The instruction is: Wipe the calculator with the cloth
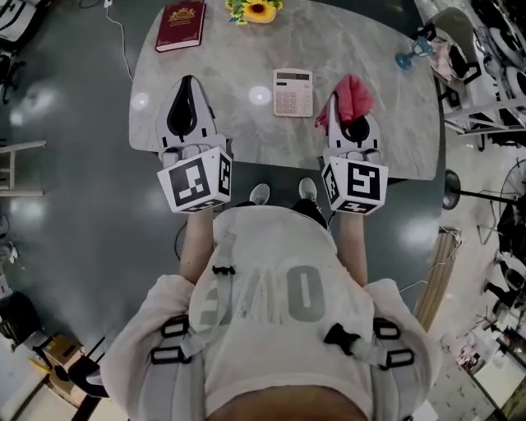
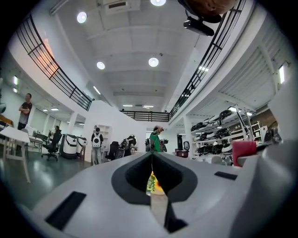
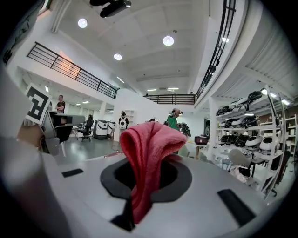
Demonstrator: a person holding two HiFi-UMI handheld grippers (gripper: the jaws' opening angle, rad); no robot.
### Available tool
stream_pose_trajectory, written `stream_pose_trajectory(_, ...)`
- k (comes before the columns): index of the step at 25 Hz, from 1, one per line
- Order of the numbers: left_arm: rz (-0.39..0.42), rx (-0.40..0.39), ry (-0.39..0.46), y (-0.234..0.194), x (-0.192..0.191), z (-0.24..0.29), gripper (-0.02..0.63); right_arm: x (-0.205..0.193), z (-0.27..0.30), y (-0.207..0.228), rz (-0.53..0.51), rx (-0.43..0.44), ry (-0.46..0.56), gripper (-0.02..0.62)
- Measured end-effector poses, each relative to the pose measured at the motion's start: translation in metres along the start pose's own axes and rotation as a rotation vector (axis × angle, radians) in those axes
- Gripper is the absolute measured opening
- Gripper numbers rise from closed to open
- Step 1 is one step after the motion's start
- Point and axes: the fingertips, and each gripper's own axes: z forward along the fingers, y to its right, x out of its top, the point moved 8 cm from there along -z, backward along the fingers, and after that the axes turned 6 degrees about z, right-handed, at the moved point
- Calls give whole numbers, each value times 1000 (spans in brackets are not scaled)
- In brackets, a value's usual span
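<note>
Head view shows calculator [image 1: 292, 92] on table [image 1: 386, 123]; gripper views miss it. Right gripper [image 3: 139, 204] clamps red cloth [image 3: 149, 158]; left gripper [image 2: 152, 160] closed, empty.

- Cream short-sleeved shirt [image 1: 271, 247], large grey print.
- Grey straps [image 1: 215, 275] with black buckles [image 1: 341, 335].
- Pale shoes [image 1: 260, 194].
- Left gripper [image 1: 188, 82] and right gripper [image 1: 334, 105]: white shells, black-and-white marker cubes [image 1: 196, 182].

Grey marble-look table [image 1: 246, 136] with rounded corners. A pale calculator [image 1: 292, 92] lies flat between the two grippers' fingers, nearer the right gripper [image 1: 337, 103]. A dark red book [image 1: 181, 25] lies beyond the fingers of the left gripper [image 1: 188, 82]. Yellow flowers [image 1: 256, 10] sit at the far edge. A small blue object [image 1: 411, 54], too small to identify, sits beyond and right of the right fingers.
</note>
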Motion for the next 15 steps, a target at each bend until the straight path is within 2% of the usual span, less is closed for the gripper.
stream_pose_trajectory(8, 15, 120, 26, 25, 19, -3, 21, 2, 10, 36, 24, 118, -20, 57)
stream_pose_trajectory(15, -41, 189, 82, 42, 36, 1, 23, 9, 15, 74, 29, 169, -1, 57)
